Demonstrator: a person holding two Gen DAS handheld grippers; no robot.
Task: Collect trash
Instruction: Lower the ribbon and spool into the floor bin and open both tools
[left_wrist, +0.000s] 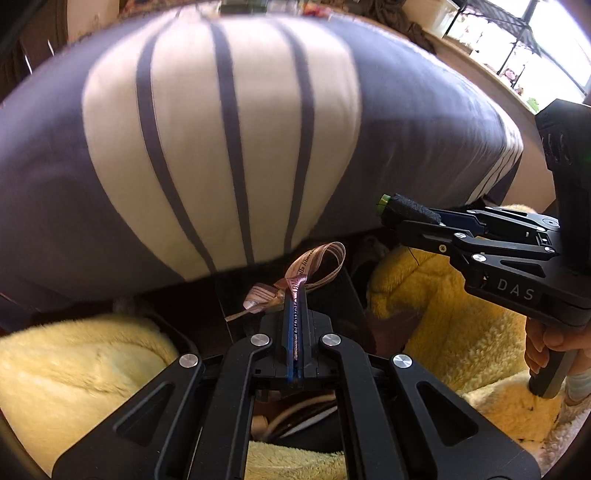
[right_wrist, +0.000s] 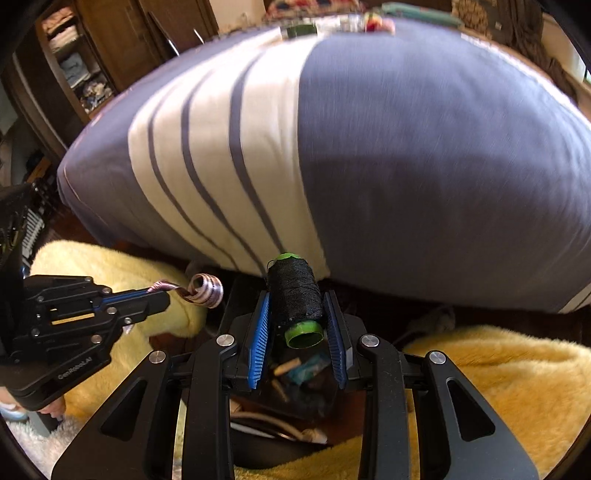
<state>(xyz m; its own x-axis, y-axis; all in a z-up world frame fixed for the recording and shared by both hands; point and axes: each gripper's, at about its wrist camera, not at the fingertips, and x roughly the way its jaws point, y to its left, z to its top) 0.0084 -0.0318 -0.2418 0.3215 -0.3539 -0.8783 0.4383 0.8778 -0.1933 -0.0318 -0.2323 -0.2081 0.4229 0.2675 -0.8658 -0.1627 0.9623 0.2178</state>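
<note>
Trash in both grips: a curled strip of pink-and-white ribbon (left_wrist: 317, 271) is pinched flat between the pressed-together blue pads of the left gripper (left_wrist: 295, 295), its loop standing free beyond the fingertips, while the right gripper (right_wrist: 297, 306) clamps a spool of black thread (right_wrist: 295, 295) with a green core, one pad against each side of the winding. Both tools point steeply down over a dark bin (right_wrist: 295, 391) wedged between folds of fluffy yellow blanket (right_wrist: 498, 376); bits of litter, among them a teal scrap, lie inside it. Behind, filling the far half of each view, spreads a bed cover (left_wrist: 221, 147) in grey-blue with a white, dark-striped panel. A person's hand (left_wrist: 550, 350) wraps the right tool's handle at the right edge of the left wrist view. Wooden shelving (right_wrist: 74, 55) stands far left.
</note>
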